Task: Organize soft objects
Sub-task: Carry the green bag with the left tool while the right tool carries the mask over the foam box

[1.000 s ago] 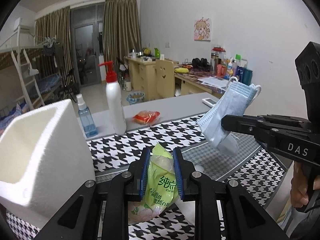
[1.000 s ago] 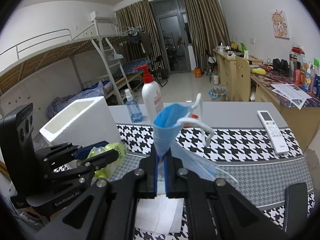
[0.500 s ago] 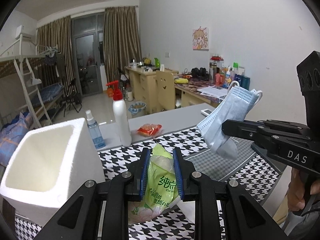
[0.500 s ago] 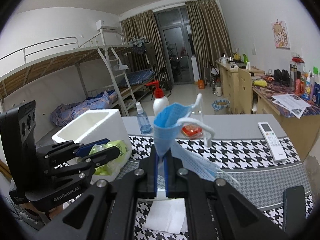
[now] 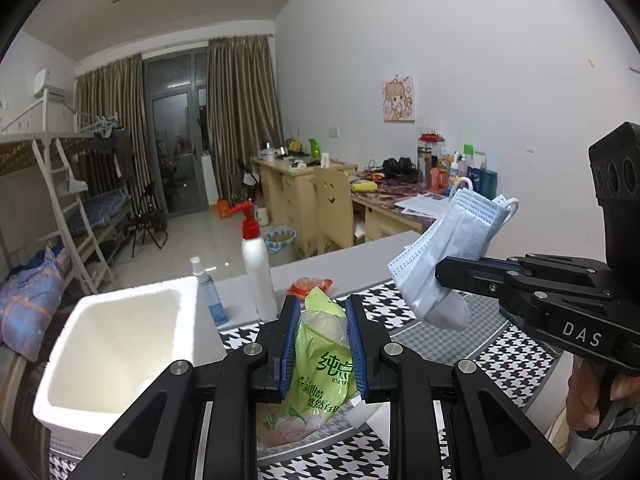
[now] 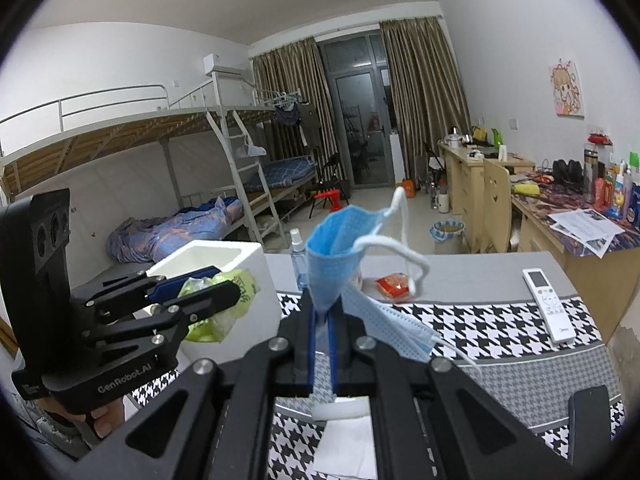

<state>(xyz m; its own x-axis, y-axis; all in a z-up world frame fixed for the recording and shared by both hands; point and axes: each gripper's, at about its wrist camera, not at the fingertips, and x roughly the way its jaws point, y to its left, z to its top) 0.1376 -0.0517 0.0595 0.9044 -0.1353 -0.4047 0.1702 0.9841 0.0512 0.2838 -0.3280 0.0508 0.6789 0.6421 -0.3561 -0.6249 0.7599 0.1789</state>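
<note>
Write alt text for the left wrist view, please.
The left gripper clamps a green tissue pack above a houndstooth table, beside a white foam box. At right, the right gripper holds blue face masks.

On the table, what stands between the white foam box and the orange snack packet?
In the left wrist view, a blue spray bottle and a white pump bottle stand between the white foam box and the orange snack packet.

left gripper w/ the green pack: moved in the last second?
Yes. The left gripper, shut on the green tissue pack, has risen: in the right wrist view it now overlaps the white foam box instead of sitting below it.
</note>
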